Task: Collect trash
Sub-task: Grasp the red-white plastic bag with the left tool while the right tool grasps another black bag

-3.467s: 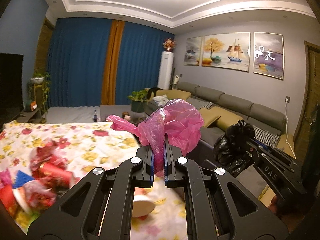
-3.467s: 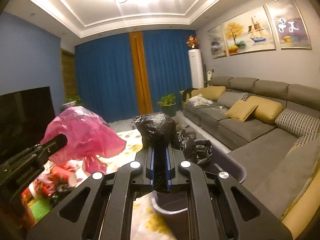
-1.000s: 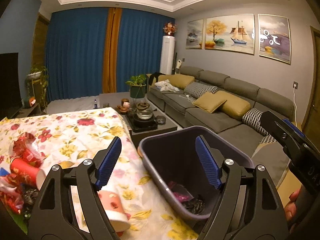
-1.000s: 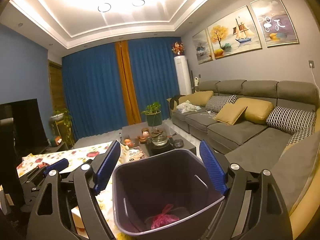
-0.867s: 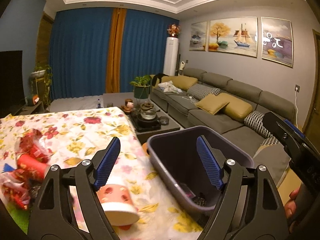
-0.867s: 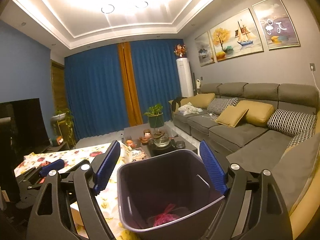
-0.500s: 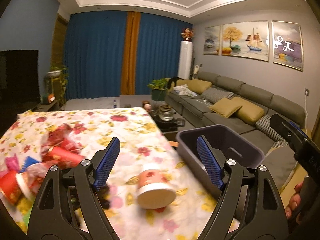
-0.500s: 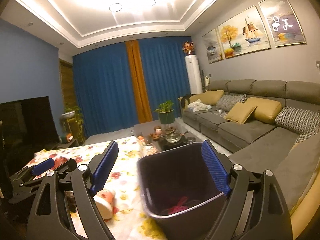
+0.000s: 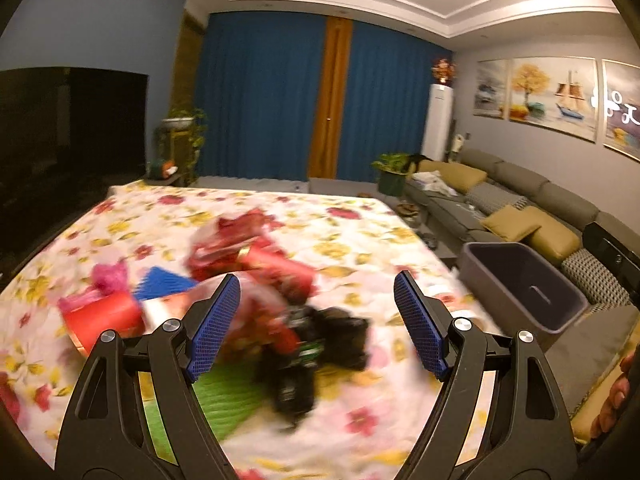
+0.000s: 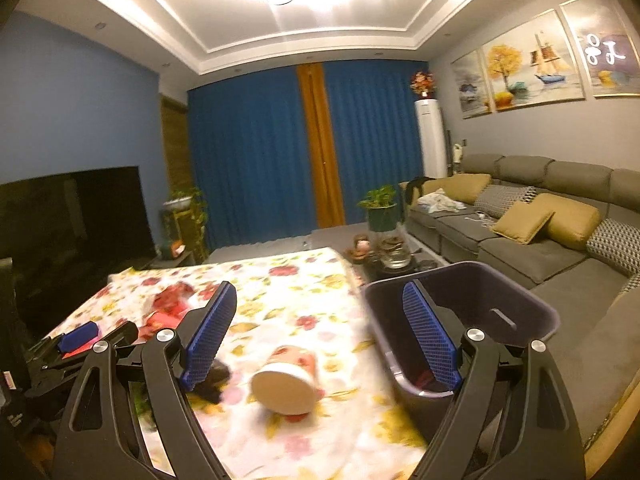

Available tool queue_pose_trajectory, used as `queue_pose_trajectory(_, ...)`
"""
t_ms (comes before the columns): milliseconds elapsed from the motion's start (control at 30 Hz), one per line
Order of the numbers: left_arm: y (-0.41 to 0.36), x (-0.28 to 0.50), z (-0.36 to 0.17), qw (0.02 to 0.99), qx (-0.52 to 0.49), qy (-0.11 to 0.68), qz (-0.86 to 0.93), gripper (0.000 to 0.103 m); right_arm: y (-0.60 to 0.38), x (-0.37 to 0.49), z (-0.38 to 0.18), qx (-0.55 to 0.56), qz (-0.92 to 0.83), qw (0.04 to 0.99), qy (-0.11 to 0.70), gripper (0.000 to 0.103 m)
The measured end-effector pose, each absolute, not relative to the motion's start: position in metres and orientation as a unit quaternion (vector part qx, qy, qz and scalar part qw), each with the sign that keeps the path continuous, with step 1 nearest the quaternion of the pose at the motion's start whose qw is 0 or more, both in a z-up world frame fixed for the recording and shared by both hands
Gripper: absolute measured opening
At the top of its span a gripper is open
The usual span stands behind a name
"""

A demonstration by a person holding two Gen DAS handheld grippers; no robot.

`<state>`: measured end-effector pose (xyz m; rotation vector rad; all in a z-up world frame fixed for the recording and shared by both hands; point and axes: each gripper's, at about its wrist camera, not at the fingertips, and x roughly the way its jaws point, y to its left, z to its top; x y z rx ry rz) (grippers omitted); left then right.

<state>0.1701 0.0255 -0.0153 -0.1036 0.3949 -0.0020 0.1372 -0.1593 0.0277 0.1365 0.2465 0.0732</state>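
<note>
My left gripper [image 9: 316, 322] is open over a blurred heap of trash on the flowered tablecloth [image 9: 340, 236]: red wrappers [image 9: 256, 256], a red cup [image 9: 104, 316] lying on its side, a black crumpled bag [image 9: 324, 336], a green sheet [image 9: 224, 396] and a blue piece [image 9: 164, 280]. Nothing sits between its pads. My right gripper [image 10: 316, 332] is open too, above a paper cup [image 10: 286, 380] lying on its side. The dark purple bin [image 10: 480, 312] stands right of the table; in the left wrist view the bin [image 9: 520, 284] is at the right.
A grey sofa [image 10: 540, 232] with yellow cushions runs along the right wall. A low tea table with a plant [image 10: 380, 208] stands behind the bin. A dark television [image 9: 72, 120] is at the left. A hand [image 9: 616, 396] shows at the right edge.
Both grippers have swung left, away from the bin and toward the table. The trash heap now lies under the left gripper, the fallen paper cup under the right. Both stayed open.
</note>
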Motion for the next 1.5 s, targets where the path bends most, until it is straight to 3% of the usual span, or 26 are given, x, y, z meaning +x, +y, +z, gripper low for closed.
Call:
queue_pose_trajectory(700,0.072,0.167,-0.041,0.972,-0.052,0.227,0.011,0.076,-0.064,0.161,-0.004,0.038,0.108,0.980,0.165,0.084)
queue_pose_trajectory(933,0.062,0.197,-0.050,0.961,-0.059,0.268,-0.012,0.053,-0.064,0.167,-0.007,0.035,0.109,0.979,0.171,0.084)
queue_pose_trajectory(1000,0.061,0.201,-0.052,0.960,-0.054,0.276,-0.015,0.037,-0.063,0.166,-0.008,0.031,0.110,0.978,0.173,0.084)
queue_pose_trajectory(1067,0.063,0.204,-0.055,0.956,-0.060,0.288,-0.019,0.012,-0.060,0.168,-0.009,0.028,0.114,0.977,0.177,0.084)
queue_pose_trajectory(1100,0.064,0.205,-0.056,0.955,-0.060,0.289,-0.018,0.008,-0.059,0.170,-0.010,0.026,0.114,0.977,0.179,0.084)
queue_pose_trajectory(1500,0.081,0.169,-0.025,0.972,-0.086,0.217,-0.026,0.003,-0.029,0.183,-0.028,-0.004,0.149,0.964,0.223,0.074)
